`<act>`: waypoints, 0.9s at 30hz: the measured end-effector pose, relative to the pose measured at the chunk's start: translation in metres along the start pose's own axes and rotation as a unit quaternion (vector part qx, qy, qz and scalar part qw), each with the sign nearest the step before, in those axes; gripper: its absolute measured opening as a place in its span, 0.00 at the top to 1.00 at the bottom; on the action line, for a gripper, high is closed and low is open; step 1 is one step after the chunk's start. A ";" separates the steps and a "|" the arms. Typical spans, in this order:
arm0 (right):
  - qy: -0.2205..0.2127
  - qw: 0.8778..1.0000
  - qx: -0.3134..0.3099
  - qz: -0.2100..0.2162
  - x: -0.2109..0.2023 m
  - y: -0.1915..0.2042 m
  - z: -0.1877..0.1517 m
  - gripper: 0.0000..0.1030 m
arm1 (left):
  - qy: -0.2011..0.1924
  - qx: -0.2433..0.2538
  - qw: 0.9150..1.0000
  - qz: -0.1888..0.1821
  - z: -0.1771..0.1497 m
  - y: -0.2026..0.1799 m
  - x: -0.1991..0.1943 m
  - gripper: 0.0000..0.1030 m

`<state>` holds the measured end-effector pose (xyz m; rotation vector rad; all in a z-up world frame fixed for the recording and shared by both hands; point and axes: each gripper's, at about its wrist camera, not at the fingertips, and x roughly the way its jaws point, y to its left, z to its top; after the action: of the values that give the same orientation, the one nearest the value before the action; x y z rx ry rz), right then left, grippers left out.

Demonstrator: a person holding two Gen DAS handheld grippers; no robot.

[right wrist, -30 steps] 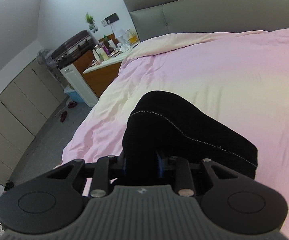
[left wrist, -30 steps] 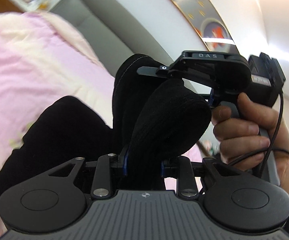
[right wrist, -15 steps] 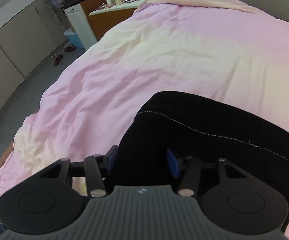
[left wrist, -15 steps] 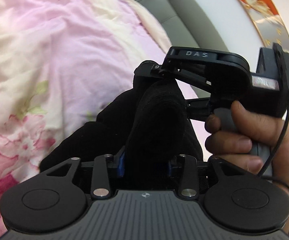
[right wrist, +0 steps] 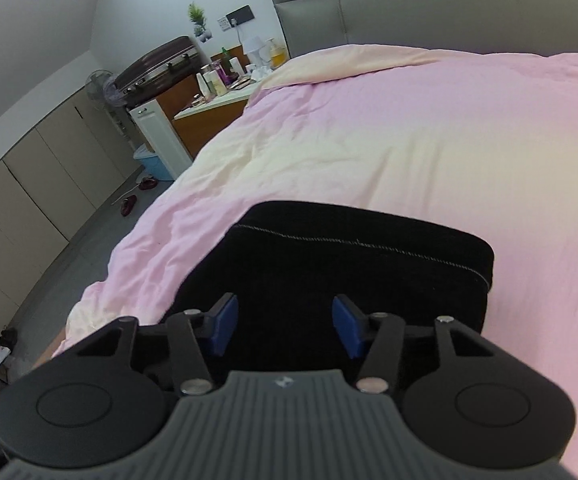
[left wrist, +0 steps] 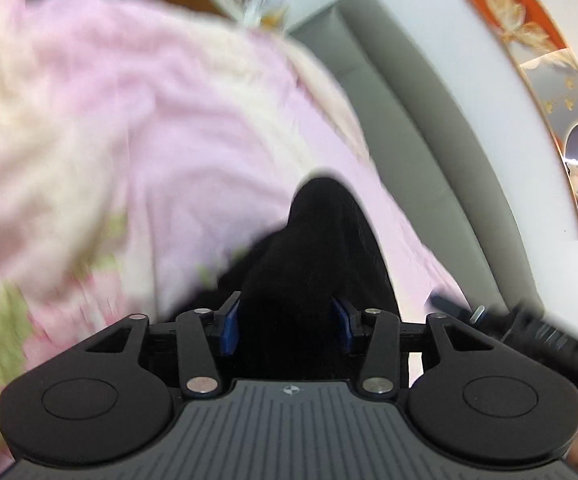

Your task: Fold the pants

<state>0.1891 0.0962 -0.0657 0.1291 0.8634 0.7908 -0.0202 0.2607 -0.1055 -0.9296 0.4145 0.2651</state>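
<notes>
The black pants (right wrist: 345,264) lie folded on the pink bedspread (right wrist: 389,140), a stitched hem running across their top. My right gripper (right wrist: 285,326) is open, its blue pads (right wrist: 223,322) wide apart above the near edge of the pants. In the blurred left wrist view my left gripper (left wrist: 287,326) has its jaws parted, with a bunch of the black pants (left wrist: 309,264) filling the gap between the blue pads (left wrist: 229,322). The right gripper's body (left wrist: 529,330) shows at the lower right of that view.
A grey padded headboard (right wrist: 449,16) stands behind the bed. A cluttered nightstand (right wrist: 217,96) and a white cabinet (right wrist: 157,132) stand at the bed's left side, with beige cupboards (right wrist: 29,180) along the wall. A framed picture (left wrist: 549,92) hangs on the wall.
My right gripper has opened and let go of the pants, which now lie flat on the bed. My left gripper has swung down and its jaws have spread, the right gripper moving out of its view.
</notes>
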 end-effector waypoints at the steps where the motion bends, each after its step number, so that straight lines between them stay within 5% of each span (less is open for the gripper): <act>1: 0.004 1.000 -0.001 -0.001 0.004 0.000 -0.007 0.56 | -0.044 0.026 0.999 0.012 0.003 -0.007 -0.012 0.49; 3: 0.015 1.000 -0.018 0.001 0.019 0.006 -0.023 0.59 | -0.115 0.079 0.990 0.019 0.010 -0.021 -0.029 0.37; 5: 0.034 0.998 -0.046 -0.007 0.044 0.016 -0.043 0.59 | -0.135 0.123 0.983 0.015 0.018 -0.033 -0.035 0.36; 8: 0.033 0.998 -0.057 0.000 0.064 0.024 -0.066 0.58 | -0.065 0.217 0.974 0.000 0.033 -0.058 -0.006 0.35; 11: 0.022 0.997 -0.078 -0.008 0.064 0.032 -0.068 0.58 | 0.035 0.319 0.947 0.005 0.037 -0.085 0.037 0.35; 13: 0.016 0.996 -0.090 -0.011 0.057 0.035 -0.068 0.59 | 0.065 0.362 0.930 0.013 0.029 -0.089 0.061 0.36; 17: -0.009 0.996 -0.085 -0.008 0.022 0.027 -0.070 0.59 | 0.143 0.345 0.927 0.040 0.016 -0.055 0.092 0.44; 18: -0.021 0.996 -0.082 -0.017 0.012 0.023 -0.070 0.58 | 0.157 0.337 0.927 0.056 0.013 -0.045 0.097 0.38; 23: -0.055 0.989 -0.057 -0.128 -0.016 -0.005 -0.072 0.54 | 0.165 0.310 0.933 0.076 0.022 -0.033 0.095 0.30; 27: -0.046 0.991 -0.016 -0.125 -0.010 -0.024 -0.079 0.55 | 0.161 0.313 0.932 0.086 0.023 -0.035 0.091 0.22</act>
<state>0.1420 0.0558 -0.1214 0.0281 0.7627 0.5599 0.0802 0.2635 -0.1098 -0.3018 0.8289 0.1216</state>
